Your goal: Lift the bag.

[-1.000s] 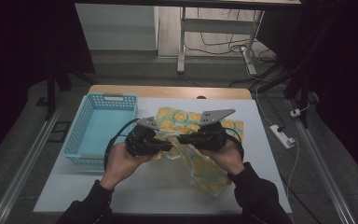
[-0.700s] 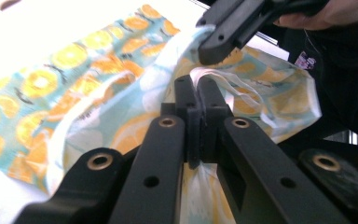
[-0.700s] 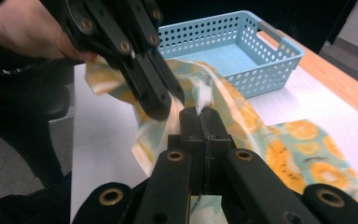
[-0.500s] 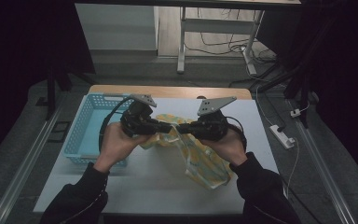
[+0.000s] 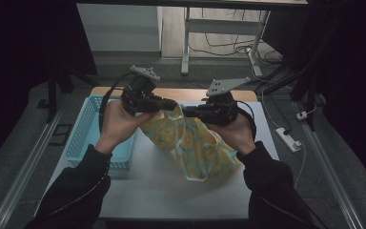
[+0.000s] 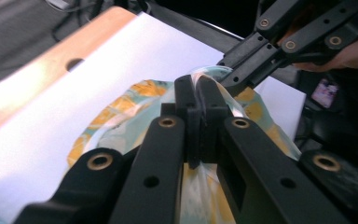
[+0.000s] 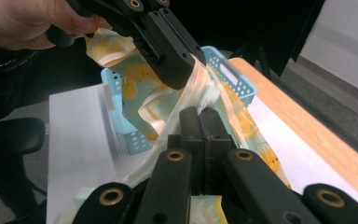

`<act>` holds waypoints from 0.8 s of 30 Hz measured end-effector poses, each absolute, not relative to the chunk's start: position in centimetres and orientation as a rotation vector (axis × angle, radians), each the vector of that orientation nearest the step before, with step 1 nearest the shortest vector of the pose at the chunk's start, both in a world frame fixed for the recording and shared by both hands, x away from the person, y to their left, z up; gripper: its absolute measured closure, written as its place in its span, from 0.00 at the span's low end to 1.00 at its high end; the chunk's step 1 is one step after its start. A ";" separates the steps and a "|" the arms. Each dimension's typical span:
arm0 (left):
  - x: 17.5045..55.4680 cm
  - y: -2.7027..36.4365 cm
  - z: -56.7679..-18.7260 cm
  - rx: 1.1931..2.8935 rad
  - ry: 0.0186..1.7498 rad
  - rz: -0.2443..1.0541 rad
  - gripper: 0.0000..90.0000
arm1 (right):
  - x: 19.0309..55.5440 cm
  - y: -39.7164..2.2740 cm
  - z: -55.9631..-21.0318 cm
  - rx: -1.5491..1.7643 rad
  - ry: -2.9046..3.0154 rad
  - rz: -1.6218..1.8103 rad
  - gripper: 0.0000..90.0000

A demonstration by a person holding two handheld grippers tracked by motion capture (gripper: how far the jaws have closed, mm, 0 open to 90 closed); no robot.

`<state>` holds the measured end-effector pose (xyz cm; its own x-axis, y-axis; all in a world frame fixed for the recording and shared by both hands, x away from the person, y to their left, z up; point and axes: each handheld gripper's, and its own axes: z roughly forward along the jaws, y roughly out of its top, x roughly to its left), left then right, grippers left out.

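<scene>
1. Clearly, a patterned cloth (image 5: pixel 190 143) with yellow fruit prints on pale green is held up over the white table (image 5: pixel 171 195) by both grippers.
2. The left gripper (image 5: pixel 174 104) is clenched on one part of the upper edge of the cloth; in the left gripper view its jaws are seen pressed together with a thin fold of fabric (image 6: pixel 200 88) between them.
3. The right gripper (image 5: pixel 185 112) is clenched as well on a part of the same edge very near to the first; its own view shows the jaws tight on the gathered cloth (image 7: pixel 205 100).
4. The lower part of the cloth hangs down and seems to rest on the table, right of the blue basket (image 5: pixel 83 138).
5. The step in hand is judged to be the lifting of the cloth, perhaps to spread it out or to bring it toward the basket; which one cannot be told.
6. To do it well, both grips should be kept firm, because only a narrow hem is held and it could slip out.
7. The two hands should be raised evenly, so that the fabric is not twisted between them.
8. If spreading is wanted, the grippers should be drawn apart slowly along the edge line.
9. The hanging end should be watched, so that it is not caught on the basket rim.
</scene>
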<state>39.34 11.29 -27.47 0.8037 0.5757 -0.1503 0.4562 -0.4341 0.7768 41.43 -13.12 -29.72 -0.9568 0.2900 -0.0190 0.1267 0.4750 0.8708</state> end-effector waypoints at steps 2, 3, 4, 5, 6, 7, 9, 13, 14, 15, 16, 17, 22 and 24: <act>39.6 11.3 -26.7 2.100 0.763 0.193 0.99 | 41.7 -13.1 -29.0 0.366 2.541 1.472 1.00; 39.7 11.3 -26.4 2.094 0.761 0.199 0.99 | 41.8 -13.0 -28.7 0.371 2.536 1.472 1.00; 39.9 11.4 -26.0 2.089 0.761 0.204 0.99 | 41.9 -13.0 -28.3 0.374 2.531 1.478 1.00; 40.0 11.4 -25.6 2.085 0.761 0.213 0.99 | 42.1 -13.0 -27.9 0.378 2.527 1.482 1.00; 40.2 11.4 -25.2 2.073 0.763 0.219 0.99 | 42.2 -12.9 -27.5 0.379 2.517 1.484 1.00; 40.3 11.5 -24.8 2.068 0.765 0.224 0.99 | 42.3 -12.9 -27.2 0.383 2.508 1.488 1.00; 40.6 11.6 -24.0 2.056 0.766 0.232 0.99 | 42.4 -12.8 -26.4 0.390 2.493 1.503 1.00; 41.1 11.6 -22.3 2.031 0.776 0.252 0.99 | 42.7 -12.8 -25.1 0.400 2.464 1.523 1.00; 41.2 11.7 -22.0 2.022 0.775 0.257 0.99 | 42.8 -12.9 -24.7 0.405 2.456 1.529 1.00; 41.3 11.7 -21.6 2.015 0.777 0.260 0.99 | 42.8 -12.9 -24.4 0.407 2.449 1.534 1.00; 41.5 11.7 -21.2 2.006 0.783 0.263 0.99 | 42.9 -13.0 -24.1 0.411 2.441 1.536 1.00; 41.7 11.7 -21.0 2.004 0.786 0.267 0.99 | 43.0 -13.0 -23.7 0.417 2.432 1.532 1.00; 42.3 11.7 -20.1 1.983 0.800 0.286 0.99 | 43.5 -13.0 -22.7 0.439 2.405 1.516 1.00; 42.3 11.7 -19.7 1.976 0.799 0.294 0.99 | 43.6 -13.1 -22.4 0.444 2.394 1.520 1.00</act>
